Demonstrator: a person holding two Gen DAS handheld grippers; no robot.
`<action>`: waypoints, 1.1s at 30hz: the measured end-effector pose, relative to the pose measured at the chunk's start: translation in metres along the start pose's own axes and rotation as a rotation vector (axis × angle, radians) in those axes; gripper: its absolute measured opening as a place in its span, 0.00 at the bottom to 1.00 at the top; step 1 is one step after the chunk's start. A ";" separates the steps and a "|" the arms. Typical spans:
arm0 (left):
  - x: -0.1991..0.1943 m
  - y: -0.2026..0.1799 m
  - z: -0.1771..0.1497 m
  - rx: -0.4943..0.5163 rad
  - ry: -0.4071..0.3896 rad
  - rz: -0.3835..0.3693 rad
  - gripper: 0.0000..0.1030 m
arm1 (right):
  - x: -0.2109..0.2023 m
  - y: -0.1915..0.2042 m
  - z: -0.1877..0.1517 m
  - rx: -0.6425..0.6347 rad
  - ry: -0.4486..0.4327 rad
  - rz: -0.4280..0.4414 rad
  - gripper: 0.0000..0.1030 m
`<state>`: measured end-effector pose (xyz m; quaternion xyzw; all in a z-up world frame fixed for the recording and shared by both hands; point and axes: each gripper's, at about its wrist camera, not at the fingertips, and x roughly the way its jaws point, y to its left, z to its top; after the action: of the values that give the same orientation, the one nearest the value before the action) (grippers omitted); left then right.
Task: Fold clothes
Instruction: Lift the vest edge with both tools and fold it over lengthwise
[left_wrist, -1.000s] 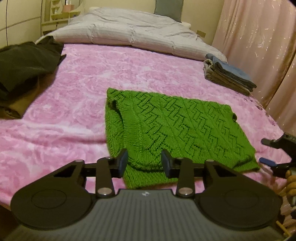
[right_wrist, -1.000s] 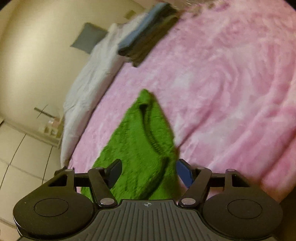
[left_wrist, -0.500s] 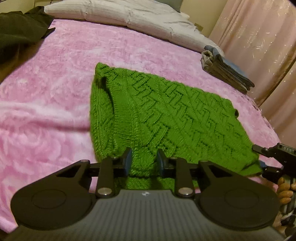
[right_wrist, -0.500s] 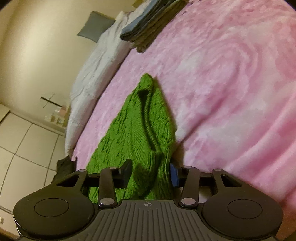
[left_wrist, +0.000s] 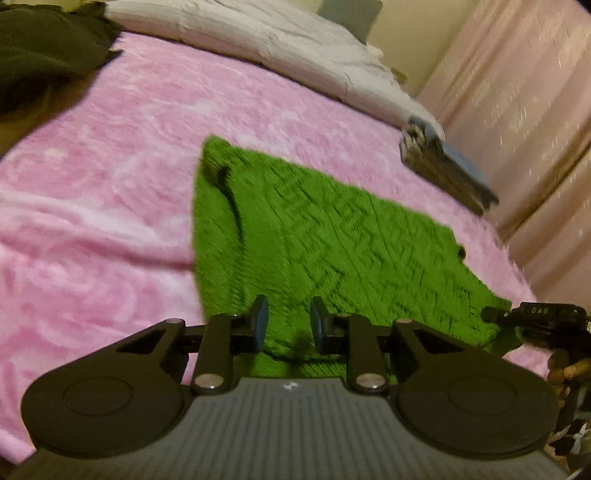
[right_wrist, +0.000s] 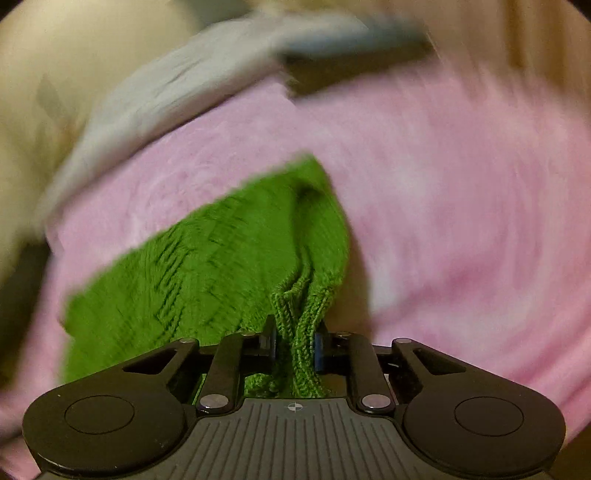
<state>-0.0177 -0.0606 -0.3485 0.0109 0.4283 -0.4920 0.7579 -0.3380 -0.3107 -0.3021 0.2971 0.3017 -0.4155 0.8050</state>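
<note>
Knit fabric fills the gap of the right gripper (right_wrist: 294, 345) — its jaws are pressed onto a bunched ribbed edge of the green sweater (right_wrist: 207, 266), which rises in taut folds from the bed to the pads. The left gripper (left_wrist: 286, 325) has its jaws closed partway with the sweater's near edge between the blue pads; whether they actually pinch the cloth cannot be told through the blur. The sweater lies folded on the pink blanket (left_wrist: 92, 192), its far corner pointing up the bed. Beyond it, near the bed's right edge, sits a stack of folded clothes (left_wrist: 447, 170). A pale duvet (left_wrist: 258, 40) lies across the head of the bed, and a dark garment (left_wrist: 40, 55) lies at the far left.
</note>
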 end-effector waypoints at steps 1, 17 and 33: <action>-0.007 0.005 0.002 -0.009 -0.015 0.009 0.20 | -0.009 0.030 0.002 -0.137 -0.063 -0.043 0.16; -0.058 0.097 -0.006 -0.211 -0.038 0.114 0.20 | 0.014 0.263 -0.173 -1.242 -0.293 0.104 0.17; -0.064 0.090 -0.012 -0.216 -0.049 0.075 0.21 | -0.008 0.094 -0.058 0.030 -0.048 0.350 0.96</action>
<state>0.0333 0.0382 -0.3504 -0.0669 0.4593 -0.4144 0.7829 -0.2762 -0.2194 -0.3119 0.3473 0.2199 -0.2804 0.8674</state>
